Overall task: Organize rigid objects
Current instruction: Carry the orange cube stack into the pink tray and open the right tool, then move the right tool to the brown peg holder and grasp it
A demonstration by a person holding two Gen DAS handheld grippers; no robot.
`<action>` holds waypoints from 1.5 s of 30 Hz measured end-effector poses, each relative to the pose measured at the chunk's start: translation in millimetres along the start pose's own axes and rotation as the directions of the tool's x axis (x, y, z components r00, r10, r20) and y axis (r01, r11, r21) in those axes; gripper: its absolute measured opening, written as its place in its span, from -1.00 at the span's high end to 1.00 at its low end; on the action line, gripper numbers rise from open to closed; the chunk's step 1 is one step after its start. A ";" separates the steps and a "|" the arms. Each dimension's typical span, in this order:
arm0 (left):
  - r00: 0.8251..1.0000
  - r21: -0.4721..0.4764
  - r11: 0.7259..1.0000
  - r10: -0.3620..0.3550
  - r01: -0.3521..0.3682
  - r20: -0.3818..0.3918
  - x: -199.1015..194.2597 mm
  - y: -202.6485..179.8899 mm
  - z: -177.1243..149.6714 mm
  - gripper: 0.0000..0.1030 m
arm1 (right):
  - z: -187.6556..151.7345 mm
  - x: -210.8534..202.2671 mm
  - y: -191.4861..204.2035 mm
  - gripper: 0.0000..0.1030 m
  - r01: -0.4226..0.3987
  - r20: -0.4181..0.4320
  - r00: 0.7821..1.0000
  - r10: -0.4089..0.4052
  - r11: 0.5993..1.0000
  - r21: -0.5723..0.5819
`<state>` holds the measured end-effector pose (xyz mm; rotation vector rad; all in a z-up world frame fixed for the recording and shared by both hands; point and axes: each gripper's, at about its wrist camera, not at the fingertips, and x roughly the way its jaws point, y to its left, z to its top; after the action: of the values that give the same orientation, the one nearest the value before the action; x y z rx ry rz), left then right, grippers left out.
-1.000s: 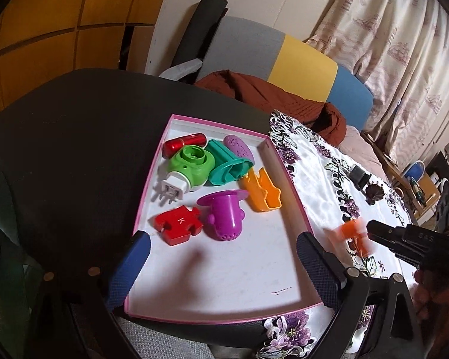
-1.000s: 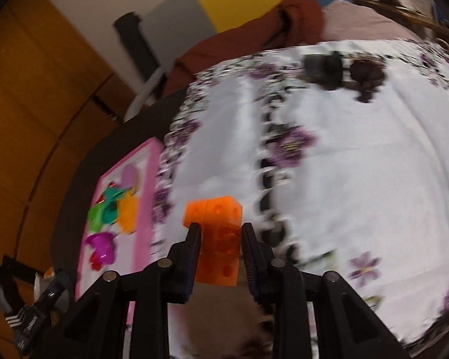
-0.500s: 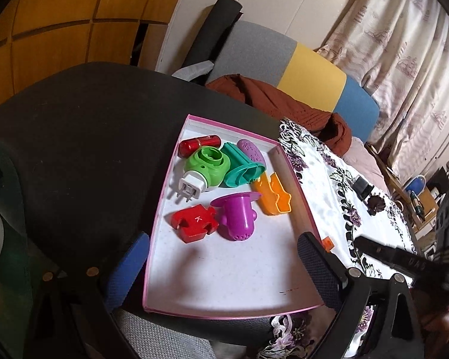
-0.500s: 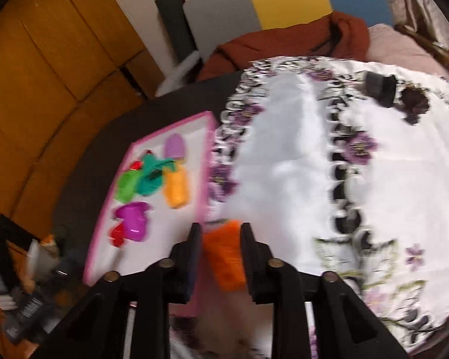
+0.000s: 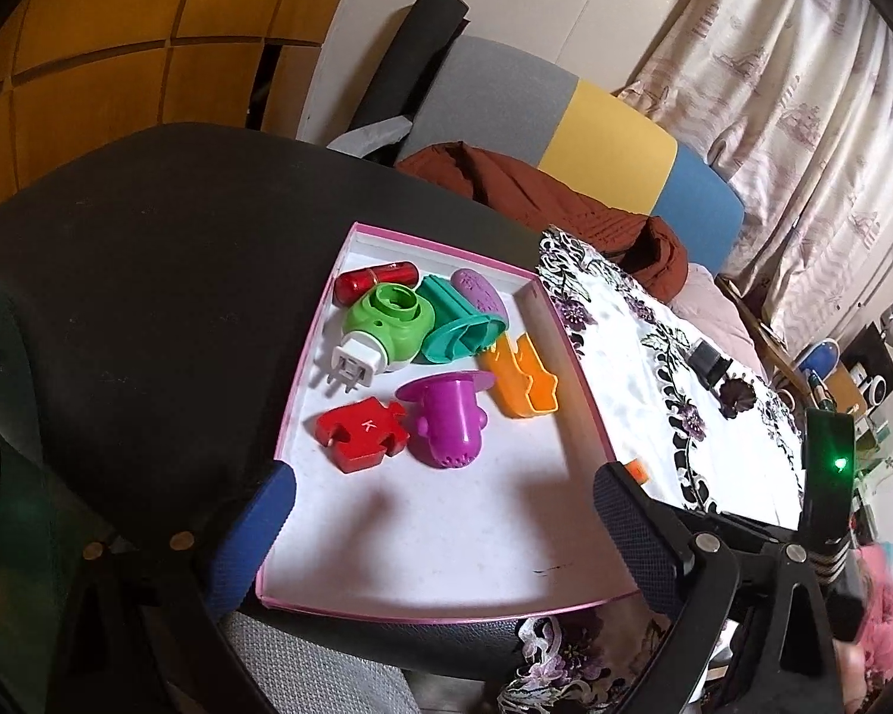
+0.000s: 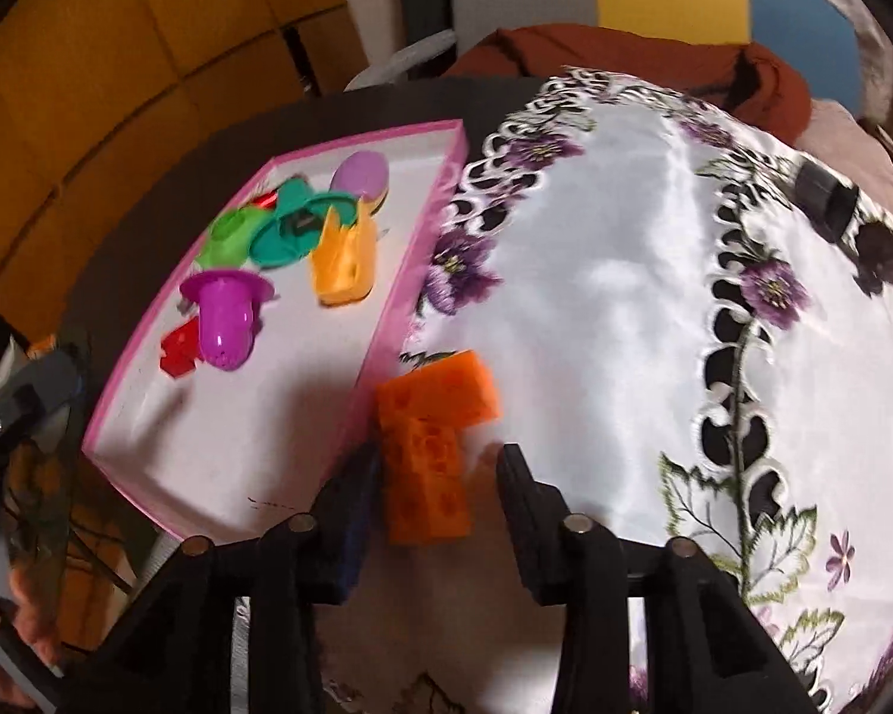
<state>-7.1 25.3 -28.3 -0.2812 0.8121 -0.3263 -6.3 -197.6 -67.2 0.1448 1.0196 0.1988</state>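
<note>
The right tongs (image 6: 440, 476) are standing spread around an orange building block (image 6: 431, 446); the left pad is touching it, the right pad showing a gap. The block is sitting on the embroidered tablecloth (image 6: 625, 297), just beside the pink-rimmed tray (image 6: 387, 321), though blur is softening its edges. In the left wrist view only an orange corner is peeking past a pad. The left tongs (image 5: 440, 511) are hovering spread and empty over the tray's near end, with a red puzzle piece (image 5: 360, 431) and purple cup (image 5: 449, 416) lying beyond.
</note>
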 end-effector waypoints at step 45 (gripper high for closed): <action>0.999 -0.058 0.998 0.039 -0.041 -0.025 5.6 12.5 -5.0 -0.97 | 40.6 -20.8 20.6 0.43 -0.105 0.111 0.990 0.089 0.983 0.149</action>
<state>-5.0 34.0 -39.8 -0.3153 0.8507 -0.2691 15.9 -183.5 -24.6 0.3432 0.9249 0.1990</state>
